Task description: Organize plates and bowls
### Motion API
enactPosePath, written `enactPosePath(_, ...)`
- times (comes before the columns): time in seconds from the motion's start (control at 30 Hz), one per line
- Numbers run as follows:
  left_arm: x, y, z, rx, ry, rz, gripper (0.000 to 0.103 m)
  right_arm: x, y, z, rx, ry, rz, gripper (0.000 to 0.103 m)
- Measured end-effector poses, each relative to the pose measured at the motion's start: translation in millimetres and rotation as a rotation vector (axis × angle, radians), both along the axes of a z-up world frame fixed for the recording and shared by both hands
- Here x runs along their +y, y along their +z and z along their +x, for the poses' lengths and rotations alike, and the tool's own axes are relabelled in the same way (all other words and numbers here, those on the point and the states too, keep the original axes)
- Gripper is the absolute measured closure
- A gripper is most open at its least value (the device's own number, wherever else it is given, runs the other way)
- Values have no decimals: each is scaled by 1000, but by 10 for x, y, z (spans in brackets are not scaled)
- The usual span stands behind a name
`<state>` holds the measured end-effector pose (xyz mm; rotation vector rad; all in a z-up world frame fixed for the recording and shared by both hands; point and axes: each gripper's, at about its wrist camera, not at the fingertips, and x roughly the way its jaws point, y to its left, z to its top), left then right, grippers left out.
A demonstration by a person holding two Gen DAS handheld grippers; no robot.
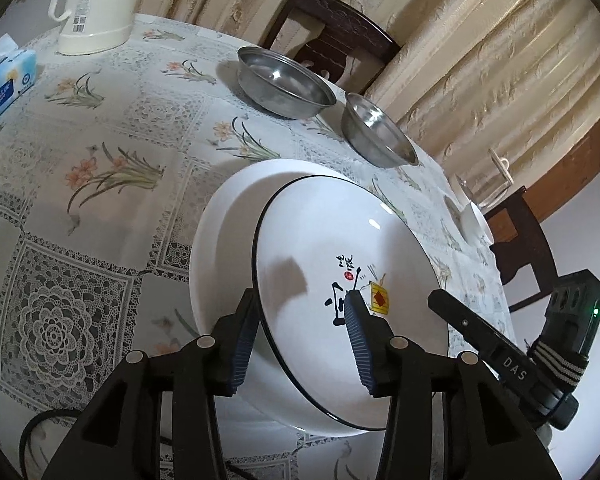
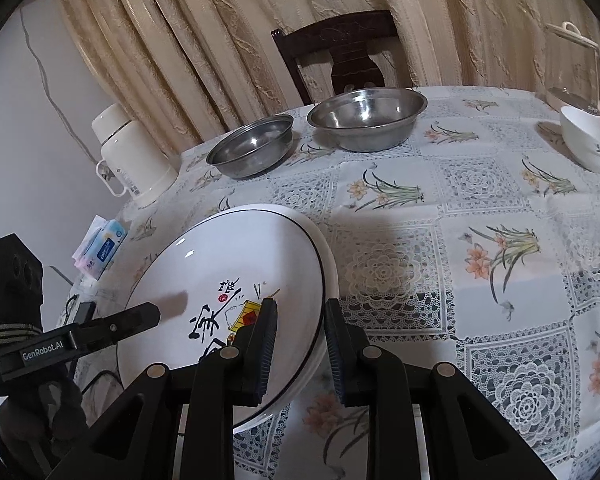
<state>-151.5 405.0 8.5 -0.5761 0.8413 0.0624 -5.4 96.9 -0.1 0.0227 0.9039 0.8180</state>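
A white plate with a black rim and painted characters (image 1: 332,248) (image 2: 220,264) lies on top of a plain white plate (image 1: 220,248) (image 2: 331,258), shifted a little off its centre. My left gripper (image 1: 300,340) is open and straddles the decorated plate's near rim, one finger outside and one over the inside. My right gripper (image 2: 300,344) straddles the opposite rim of both plates with a narrower gap and white plate showing between its pads. Two steel bowls (image 1: 284,80) (image 1: 380,132) (image 2: 252,146) (image 2: 366,118) stand apart at the far edge. A white bowl (image 2: 584,140) sits at the far right.
A floral lace tablecloth (image 2: 480,208) covers the table. A cream thermos jug (image 1: 96,4) (image 2: 132,156) and a blue tissue box (image 1: 4,88) (image 2: 108,244) stand on the left side. A glass pitcher (image 2: 576,72) is behind the white bowl. Dark wooden chairs (image 2: 340,56) and curtains lie beyond.
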Motion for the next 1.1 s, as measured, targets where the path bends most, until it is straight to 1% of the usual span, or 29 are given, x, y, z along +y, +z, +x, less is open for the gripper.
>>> enactPosePath(0.27, 23, 5, -6, -6, -13, -6, 58, 1, -4, -12, -4, -3, 3, 76)
enactPosePath(0.3, 20, 15, -14, -10, -10, 3, 57, 0, -3, -11, -4, -3, 3, 76)
enactPosePath(0.33, 21, 33, -25, -19, -6, 17, 53, 0, -5, -10, -3, -3, 4, 76)
enactPosePath(0.4, 28, 110, -67, -47, 16, 69, 47, 1, -4, -8, -2, -5, 7, 76)
enactPosePath(0.47, 52, 171, -97, -67, 32, 113, 47, 1, -2, -5, 0, -8, 12, 76)
enactPosePath(0.53, 94, 186, -106, -72, 46, 135, 46, 0, -3, -5, 3, -11, 16, 76)
enactPosePath(0.7, 205, 111, -93, -51, 77, 138, 46, -25, -10, -4, 15, -16, 28, 76)
enactPosePath(0.8, 222, 56, -77, -38, 78, 138, 46, -36, -20, 0, 25, -20, 33, 71)
enactPosePath(0.87, 224, 30, -53, -32, 79, 140, 46, -37, -36, 3, 30, -23, 33, 70)
enactPosePath(1.03, 279, -32, 8, -14, 105, 166, 46, -30, -82, 19, 41, -29, 28, 70)
enactPosePath(1.07, 298, -42, 8, -11, 114, 172, 46, -31, -94, 28, 45, -31, 27, 70)
enactPosePath(1.1, 326, -55, 13, -13, 122, 175, 42, -31, -106, 37, 48, -33, 27, 70)
